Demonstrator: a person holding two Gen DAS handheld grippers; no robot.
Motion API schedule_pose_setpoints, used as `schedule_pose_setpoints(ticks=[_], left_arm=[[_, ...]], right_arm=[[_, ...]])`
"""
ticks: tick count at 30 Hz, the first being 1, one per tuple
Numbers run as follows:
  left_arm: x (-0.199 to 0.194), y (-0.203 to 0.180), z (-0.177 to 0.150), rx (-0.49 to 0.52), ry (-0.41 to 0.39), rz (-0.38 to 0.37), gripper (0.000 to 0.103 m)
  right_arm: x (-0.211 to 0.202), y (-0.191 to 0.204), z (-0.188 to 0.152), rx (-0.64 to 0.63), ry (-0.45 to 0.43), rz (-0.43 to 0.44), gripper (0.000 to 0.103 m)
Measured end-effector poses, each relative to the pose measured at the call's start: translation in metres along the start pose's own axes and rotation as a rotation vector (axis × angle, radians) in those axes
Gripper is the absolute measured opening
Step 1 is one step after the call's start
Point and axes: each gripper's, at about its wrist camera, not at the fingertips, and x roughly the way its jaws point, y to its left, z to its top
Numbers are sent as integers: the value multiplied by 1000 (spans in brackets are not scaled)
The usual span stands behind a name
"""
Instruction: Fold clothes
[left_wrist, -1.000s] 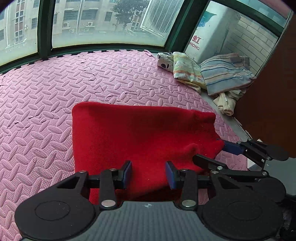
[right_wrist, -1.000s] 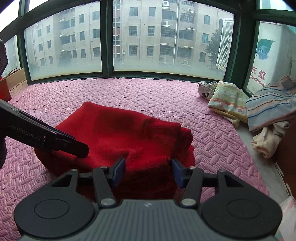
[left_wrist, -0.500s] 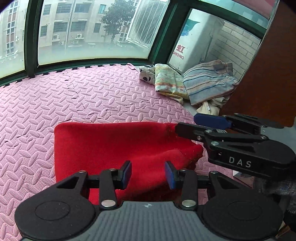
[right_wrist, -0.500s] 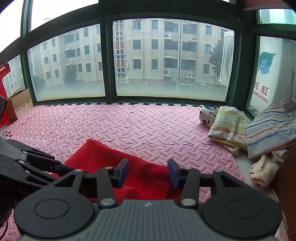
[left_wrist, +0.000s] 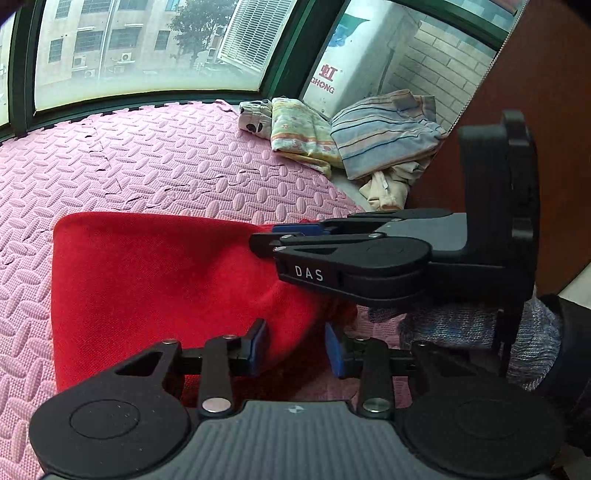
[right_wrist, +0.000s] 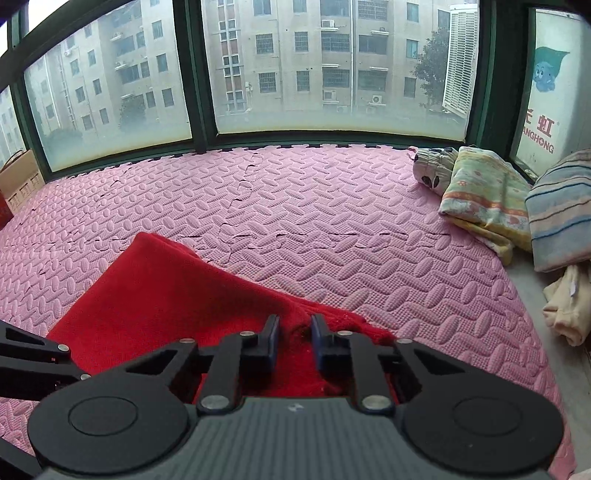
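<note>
The red knit garment (left_wrist: 159, 280) lies part-folded on the pink foam mat (left_wrist: 155, 155). The left gripper (left_wrist: 295, 349) straddles its near edge, jaws closing but not yet pressing. The right gripper (right_wrist: 294, 341) has just been closing, jaws clenched on the bunched right corner; a thin pinch there could slip and undo the fold.

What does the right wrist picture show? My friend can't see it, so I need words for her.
The right gripper pinches the edge of a red cloth on a pink mat. More clothes lie piled at right, under big windows.
</note>
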Motion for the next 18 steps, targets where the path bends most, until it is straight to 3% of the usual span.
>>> schedule_pose_setpoints(ticks=[11, 18], left_arm=[[-48, 17, -1, -22, -62, 59, 37], [-50, 41, -11, -74, -35, 141, 37]], right_arm=[[-62, 15, -6, -47, -83, 46, 19], [-64, 27, -33, -130, -59, -22, 20]])
